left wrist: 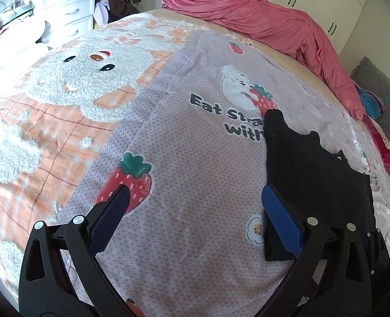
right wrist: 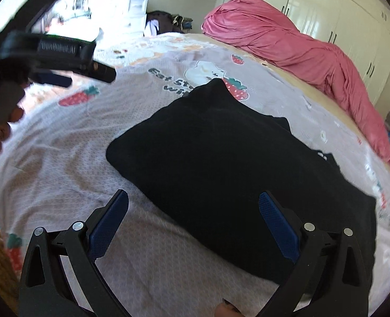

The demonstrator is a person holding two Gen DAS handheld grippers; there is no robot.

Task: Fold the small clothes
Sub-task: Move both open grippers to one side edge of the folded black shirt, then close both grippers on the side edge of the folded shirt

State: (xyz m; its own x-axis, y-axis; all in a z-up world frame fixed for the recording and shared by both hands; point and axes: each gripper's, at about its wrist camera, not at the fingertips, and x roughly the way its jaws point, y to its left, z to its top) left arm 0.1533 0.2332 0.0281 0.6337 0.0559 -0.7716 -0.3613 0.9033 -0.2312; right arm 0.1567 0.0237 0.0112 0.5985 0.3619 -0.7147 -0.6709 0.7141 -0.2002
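A black garment (right wrist: 221, 163) lies folded into a flat block on the lilac strawberry blanket (right wrist: 63, 163). In the left wrist view the black garment (left wrist: 313, 174) lies at the right. My left gripper (left wrist: 195, 200) is open and empty, over the blanket just left of the garment's left edge. Its right finger (left wrist: 279, 219) is at that edge. My right gripper (right wrist: 193, 206) is open and empty, over the garment's near edge. The left gripper also shows in the right wrist view (right wrist: 71, 63), raised at the far left.
A rolled pink quilt (left wrist: 274, 23) lies along the far right side of the bed. An orange bear blanket (left wrist: 57, 100) covers the left side. White drawers (left wrist: 71, 2) stand behind the bed, wardrobes (right wrist: 340, 8) at the right.
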